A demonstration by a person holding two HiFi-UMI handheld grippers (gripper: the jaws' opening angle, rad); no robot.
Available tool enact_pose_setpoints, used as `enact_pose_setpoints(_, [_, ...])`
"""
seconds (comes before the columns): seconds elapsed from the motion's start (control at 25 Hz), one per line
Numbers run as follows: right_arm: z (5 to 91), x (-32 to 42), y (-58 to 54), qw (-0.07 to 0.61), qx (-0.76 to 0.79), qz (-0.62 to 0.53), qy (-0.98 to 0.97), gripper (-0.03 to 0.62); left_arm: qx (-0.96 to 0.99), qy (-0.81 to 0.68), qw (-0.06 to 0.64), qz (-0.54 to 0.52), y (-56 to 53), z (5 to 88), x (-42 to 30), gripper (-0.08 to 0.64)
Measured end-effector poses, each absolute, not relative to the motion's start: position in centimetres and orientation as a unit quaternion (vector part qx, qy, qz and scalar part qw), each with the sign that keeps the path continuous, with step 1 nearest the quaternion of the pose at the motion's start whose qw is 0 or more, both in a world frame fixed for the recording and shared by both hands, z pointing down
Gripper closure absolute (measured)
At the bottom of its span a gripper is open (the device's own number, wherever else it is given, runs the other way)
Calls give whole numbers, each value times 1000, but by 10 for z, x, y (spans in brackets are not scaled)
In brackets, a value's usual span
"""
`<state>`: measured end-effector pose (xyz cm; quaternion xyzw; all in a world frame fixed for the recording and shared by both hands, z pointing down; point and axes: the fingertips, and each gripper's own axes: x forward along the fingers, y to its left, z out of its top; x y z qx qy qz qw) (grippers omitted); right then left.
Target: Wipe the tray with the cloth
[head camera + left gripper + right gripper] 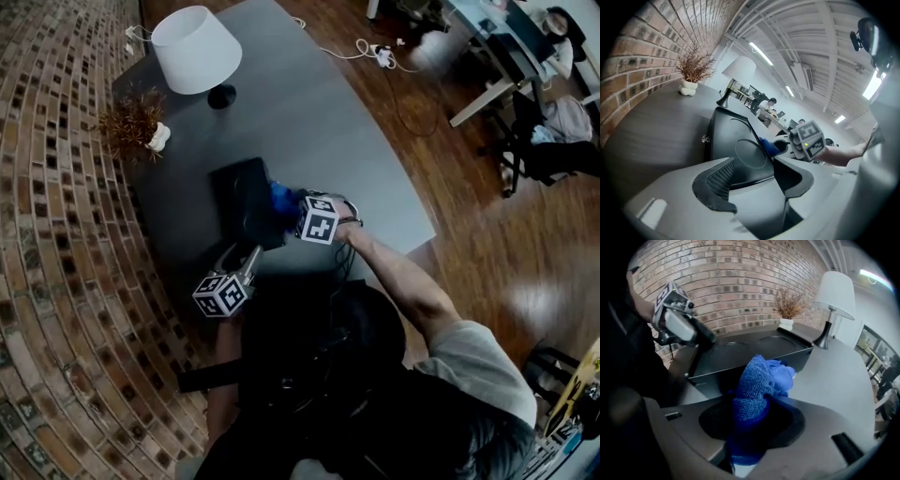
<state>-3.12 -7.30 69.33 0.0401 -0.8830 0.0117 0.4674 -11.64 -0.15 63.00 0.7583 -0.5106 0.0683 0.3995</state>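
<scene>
L gripper [753, 165] is part open, jaws clamped on the near edge of the black tray [740, 136], which sits on the gray table [356, 159] by the brick wall [56, 187]. R gripper [754, 414] is squeezed onto the bunched blue cloth [761, 378], at the tray's right side; can't tell if they touch.

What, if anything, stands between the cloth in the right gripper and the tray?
Nothing visible. The cloth, pinched in the right gripper, sits right beside the tray; the left gripper holds another edge, clear of that path.
</scene>
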Motion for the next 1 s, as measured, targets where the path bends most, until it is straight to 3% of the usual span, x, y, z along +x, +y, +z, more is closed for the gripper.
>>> enact_pose_setpoints(0.32, [692, -2, 41, 485, -49, 22, -873, 436, 760, -516, 392, 60, 0, 629, -115, 295])
enact_pose_setpoints(0.52, [672, 10, 54, 461, -122, 26, -878, 436, 748, -523, 409, 17, 2, 622, -117, 295])
enact_pose_setpoints(0.68, [640, 20, -29, 422, -46, 47, -904, 436, 694, -560, 450, -51, 28, 615, -142, 296])
enact_pose_setpoints(0.8, [603, 3, -144, 410, 74, -20, -909, 435, 630, -577, 509, -102, 51, 629, -161, 296])
enact_pose_setpoints(1.0, [606, -74, -248, 478, 64, -171, -859, 434, 609, -481, 608, -164, 51, 645, -123, 296])
